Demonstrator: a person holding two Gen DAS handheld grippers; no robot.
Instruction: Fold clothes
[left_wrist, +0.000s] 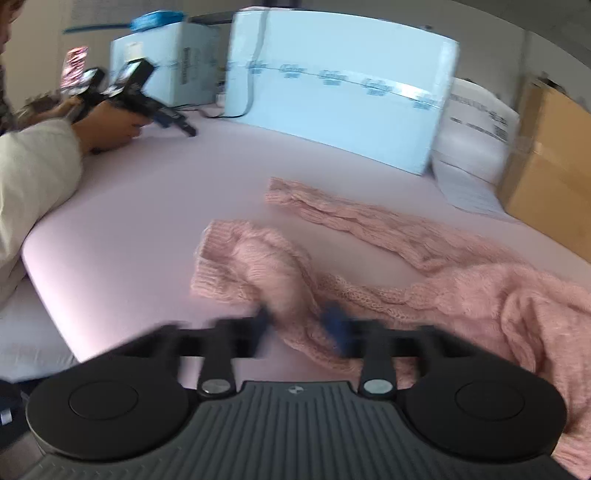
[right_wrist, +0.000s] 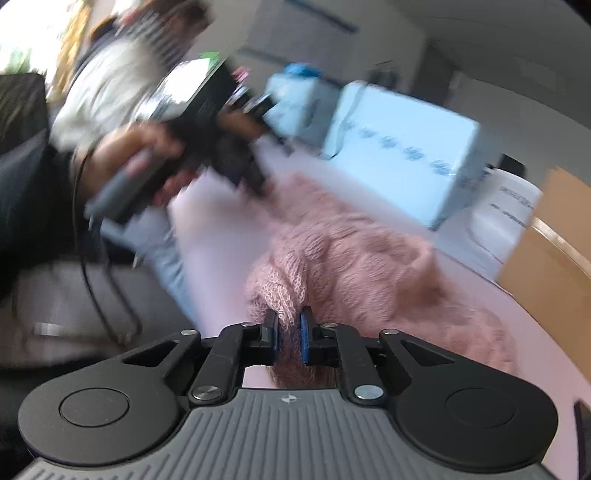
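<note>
Stretching across the view, a pale lilac padded bench (left_wrist: 147, 221) carries a pink cable-knit sweater (left_wrist: 480, 288), one sleeve lying out flat towards the bare left half. Along the far edge stand light-blue cartons (left_wrist: 332, 110) banded with printed tape, a white sack (left_wrist: 476, 147) with black print and a brown cardboard box (left_wrist: 554, 166); the writing is too blurred to read. The left tongs (left_wrist: 297, 321), blurred, are clenched on the sweater's near cuff, and the right tongs (right_wrist: 289, 332) are clenched on a knit fold.

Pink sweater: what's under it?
The pink sweater lies straight on the pale pink tabletop, bare around it. Whatever sits beneath its bunched body is covered by the knit.
</note>
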